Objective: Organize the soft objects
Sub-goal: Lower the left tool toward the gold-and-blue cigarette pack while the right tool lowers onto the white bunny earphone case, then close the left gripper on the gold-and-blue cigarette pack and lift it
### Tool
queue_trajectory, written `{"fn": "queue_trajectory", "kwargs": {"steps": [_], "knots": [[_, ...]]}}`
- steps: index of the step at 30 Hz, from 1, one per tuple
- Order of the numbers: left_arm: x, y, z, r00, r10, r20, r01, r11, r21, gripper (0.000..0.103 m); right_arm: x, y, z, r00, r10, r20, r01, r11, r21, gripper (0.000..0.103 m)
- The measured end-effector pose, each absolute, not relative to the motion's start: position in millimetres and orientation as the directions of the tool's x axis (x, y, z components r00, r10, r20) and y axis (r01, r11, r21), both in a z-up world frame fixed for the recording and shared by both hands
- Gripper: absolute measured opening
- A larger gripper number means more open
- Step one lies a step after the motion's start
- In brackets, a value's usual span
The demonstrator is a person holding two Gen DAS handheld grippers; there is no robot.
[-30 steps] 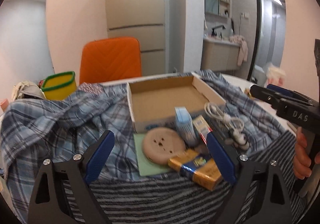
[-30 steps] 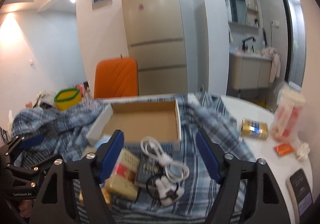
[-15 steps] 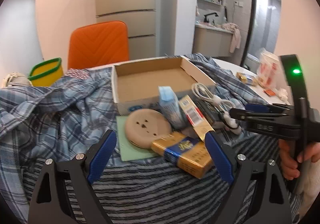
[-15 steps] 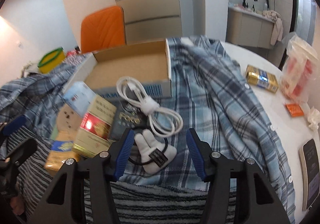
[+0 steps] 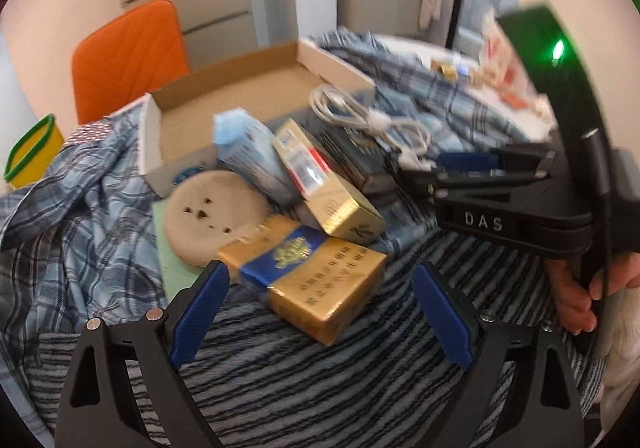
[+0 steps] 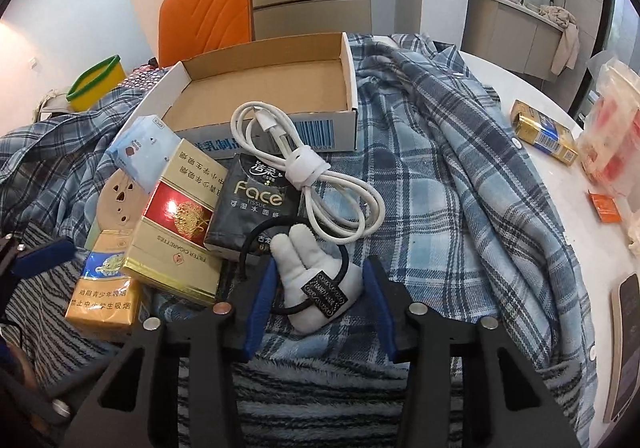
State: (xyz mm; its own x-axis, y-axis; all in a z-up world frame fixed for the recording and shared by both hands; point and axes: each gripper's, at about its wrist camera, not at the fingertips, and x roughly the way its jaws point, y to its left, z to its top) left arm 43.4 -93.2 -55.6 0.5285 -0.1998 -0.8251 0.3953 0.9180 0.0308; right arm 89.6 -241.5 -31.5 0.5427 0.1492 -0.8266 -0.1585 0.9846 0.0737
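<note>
A white plush hair tie [image 6: 316,280] on a black elastic loop lies on the blue plaid shirt [image 6: 452,176]. My right gripper [image 6: 320,262] straddles it, its jaws closing, the blue pads [image 6: 262,300] close beside the plush with a thin gap still showing. My left gripper [image 5: 320,270] is open above a blue-and-gold carton [image 5: 316,280], which rests on the striped fuzzy cloth [image 5: 320,380]. In the left wrist view, the right gripper [image 5: 404,168] comes in from the right, held by a hand [image 5: 576,296].
An open cardboard box [image 6: 264,88] sits behind the pile. A white cable [image 6: 320,184], black tissue pack [image 6: 252,204], red-and-gold pack [image 6: 176,224], blue tissue pack [image 6: 140,152] and round beige pad [image 5: 212,216] crowd the middle. Orange chair [image 6: 208,8], yellow tub [image 6: 94,84], phone [image 6: 624,344] around.
Both grippers tipped down and came closer to the pile. The right jaws narrowed from wide apart to closely flanking the plush hair tie. The left gripper moved over the blue-and-gold carton.
</note>
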Motion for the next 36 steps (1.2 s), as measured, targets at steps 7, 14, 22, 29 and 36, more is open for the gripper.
{"fn": "queue_trajectory", "kwargs": {"steps": [7,14,22,29,36], "knots": [[49.7,-93.8,-60.3,0.538,-0.125,-0.833,0.316,0.947,0.062,0.093,82.0,-244.3,-25.9,0.559,0.186,-0.808,-0.180,0.979,0.100,0.035],[33.1,-70.2,-55.5,0.547,-0.083,-0.833,0.246,0.967,0.066,0.093,65.6,-244.6,-6.9,0.640,0.196,-0.743,-0.192,0.977,0.093,0.035],[6.3,-53.2,-39.8,0.628,-0.032,-0.777,0.183,0.977,0.108,0.092,58.0,-247.0,2.0,0.677,0.202,-0.707,-0.196,0.976,0.092,0.035],[10.4,-65.2,-36.7,0.627,-0.091,-0.774,0.204,0.978,0.051,0.092,56.1,-247.3,3.9,0.687,0.196,-0.700,-0.190,0.978,0.088,0.035],[40.8,-103.2,-58.5,0.577,-0.010,-0.816,0.184,0.976,0.119,0.094,56.6,-250.6,4.1,0.691,0.190,-0.697,-0.175,0.980,0.093,0.035]]}}
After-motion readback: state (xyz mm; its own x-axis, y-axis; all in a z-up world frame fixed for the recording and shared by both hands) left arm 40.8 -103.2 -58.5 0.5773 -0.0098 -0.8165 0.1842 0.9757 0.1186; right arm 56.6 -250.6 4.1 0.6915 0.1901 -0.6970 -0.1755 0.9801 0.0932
